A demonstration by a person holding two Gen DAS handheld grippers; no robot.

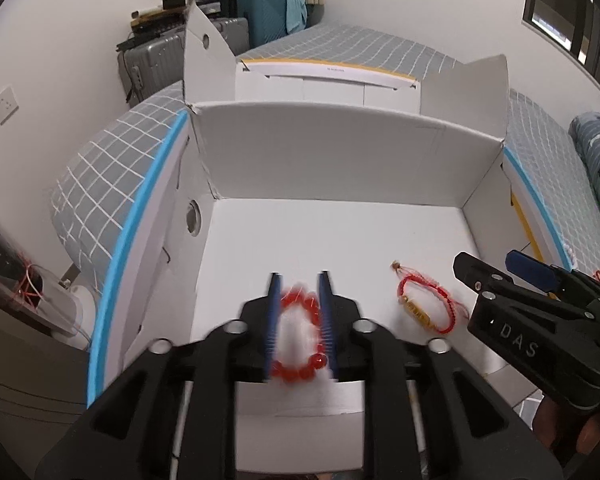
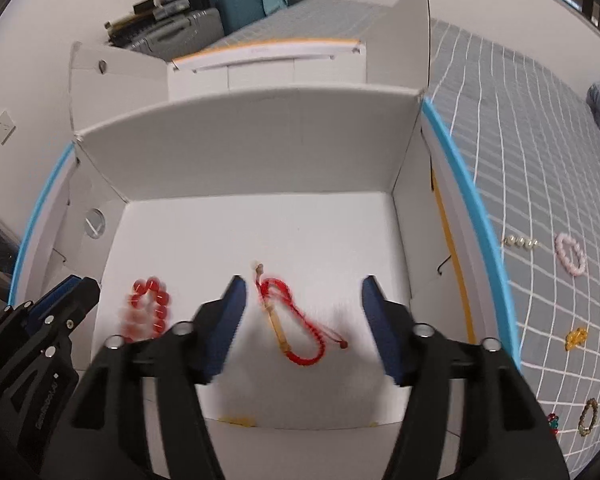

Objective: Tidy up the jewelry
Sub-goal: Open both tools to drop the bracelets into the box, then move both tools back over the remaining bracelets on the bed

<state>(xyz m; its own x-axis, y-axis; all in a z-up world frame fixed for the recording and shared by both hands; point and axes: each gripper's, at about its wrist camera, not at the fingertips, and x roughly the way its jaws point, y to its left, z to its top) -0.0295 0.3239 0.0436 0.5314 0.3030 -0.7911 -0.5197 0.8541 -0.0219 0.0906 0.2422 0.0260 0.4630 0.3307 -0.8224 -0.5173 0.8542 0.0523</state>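
Note:
An open white cardboard box (image 1: 340,152) (image 2: 260,140) stands on the bed. On its floor lies a red bead bracelet (image 1: 300,372) (image 2: 148,308), blurred, between the blue fingers of my left gripper (image 1: 299,280) (image 2: 76,284). In the right wrist view those fingers hang clear of the beads, so the gripper is open. To the right, a red cord bracelet with a gold tube (image 1: 416,312) (image 2: 278,330) lies flat on the box floor. Over it my right gripper (image 2: 303,282) (image 1: 488,264) stands wide open, and its pads do not touch the cord.
Several more bracelets lie on the grey checked sheet right of the box: a pink one (image 2: 571,254), a pearl strand (image 2: 520,242), an amber one (image 2: 576,338). A second white box (image 1: 328,88) sits behind. Suitcases (image 1: 268,12) stand at the far wall.

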